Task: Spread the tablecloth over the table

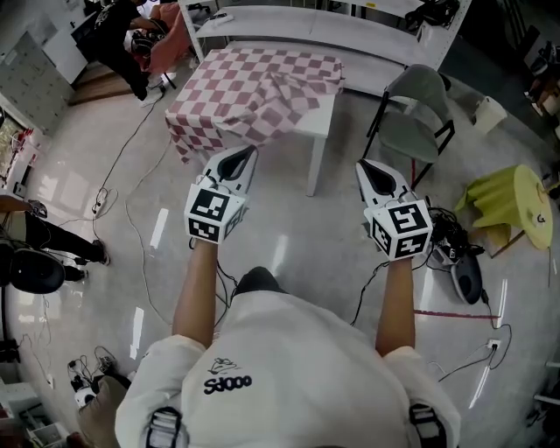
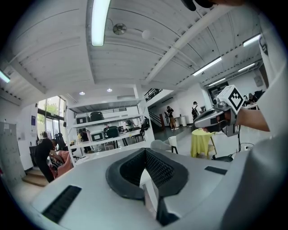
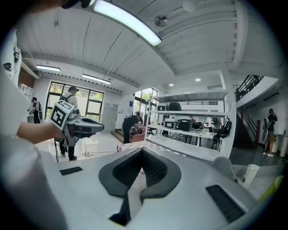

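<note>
I see both grippers held out side by side on the near side of the small white square worktop (image 1: 320, 110), each pointing towards it.

The red-and-white checked tablecloth (image 1: 254, 92) lies on that worktop. It covers the top's far and left parts and hangs down over the left and near-left sides. It is rumpled, with a raised fold running across its middle. The near right corner of the worktop is bare white, and the leg under that corner is in plain sight.

The left gripper (image 1: 251, 151) points at the near-left side of the worktop, its tip just beside the hanging hem of the cloth in the head view. In the left gripper view its fingers (image 2: 135, 167) are pressed together with nothing between them.

The right gripper (image 1: 362, 165) points at the floor just right of the worktop's near leg, well clear of the cloth. In the right gripper view its fingers (image 3: 154, 167) are likewise closed tight on nothing.

A grey chair with a black frame (image 1: 418, 112) stands right of the worktop. A low round stand draped in yellow cloth (image 1: 512, 203) sits further right of the worktop, beyond the chair. A long white shelf unit (image 1: 306, 24) runs along the worktop's far side. A person in black clothes (image 1: 118, 35) bends over at the worktop's far left. Black cables (image 1: 131, 219) trail across the glossy floor left of the worktop.
</note>
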Available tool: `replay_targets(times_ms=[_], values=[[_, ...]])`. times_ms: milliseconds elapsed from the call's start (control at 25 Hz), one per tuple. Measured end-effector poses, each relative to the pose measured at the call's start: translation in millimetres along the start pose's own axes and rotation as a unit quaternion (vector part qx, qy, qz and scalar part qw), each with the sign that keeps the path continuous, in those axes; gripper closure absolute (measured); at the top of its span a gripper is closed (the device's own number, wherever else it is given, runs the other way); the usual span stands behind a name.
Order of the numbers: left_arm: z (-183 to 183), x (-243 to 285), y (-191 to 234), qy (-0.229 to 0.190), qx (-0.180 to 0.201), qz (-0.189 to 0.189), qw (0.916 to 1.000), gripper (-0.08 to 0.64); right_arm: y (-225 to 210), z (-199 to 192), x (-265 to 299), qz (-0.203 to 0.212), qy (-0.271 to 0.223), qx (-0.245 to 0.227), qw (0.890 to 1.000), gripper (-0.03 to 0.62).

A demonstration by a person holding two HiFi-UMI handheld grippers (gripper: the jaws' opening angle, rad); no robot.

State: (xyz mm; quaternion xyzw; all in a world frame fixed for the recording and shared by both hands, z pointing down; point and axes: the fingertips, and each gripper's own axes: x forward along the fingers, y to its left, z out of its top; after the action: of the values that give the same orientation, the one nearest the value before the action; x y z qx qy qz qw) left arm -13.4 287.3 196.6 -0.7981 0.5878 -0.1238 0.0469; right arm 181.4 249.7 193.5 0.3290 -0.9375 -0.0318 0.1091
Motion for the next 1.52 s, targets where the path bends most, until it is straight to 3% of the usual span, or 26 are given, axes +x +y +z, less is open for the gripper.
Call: replay_targets(times_ms=[360,680,960,1520], values=[[-20.6,48.1,21.3,0.008,-0.01,-0.012,0.9998,0.532,-24.4,-13.1,46.7,-0.006,0.013,0.004,1.0,0.569],[-36.8,128.6,112.3,0.002,-0.018,-0.019,0.9997,0.532,-64.1,-2.7,150.5,-0.022,0.015,0.01,1.0,0.569],[-46.9,197.3,197.6,0.007,-0.026,-0.034,0.9991,0.532,-80.9,8.2,253.9,-0.002,0.047,0.009,0.999,0.569],[-112.7,305.9,330.7,0.051,-0.048,-0.054,0.9961,0.532,-125.4,-13.2,447.7,-0.023,0.104,0.018,0.994,0.569]])
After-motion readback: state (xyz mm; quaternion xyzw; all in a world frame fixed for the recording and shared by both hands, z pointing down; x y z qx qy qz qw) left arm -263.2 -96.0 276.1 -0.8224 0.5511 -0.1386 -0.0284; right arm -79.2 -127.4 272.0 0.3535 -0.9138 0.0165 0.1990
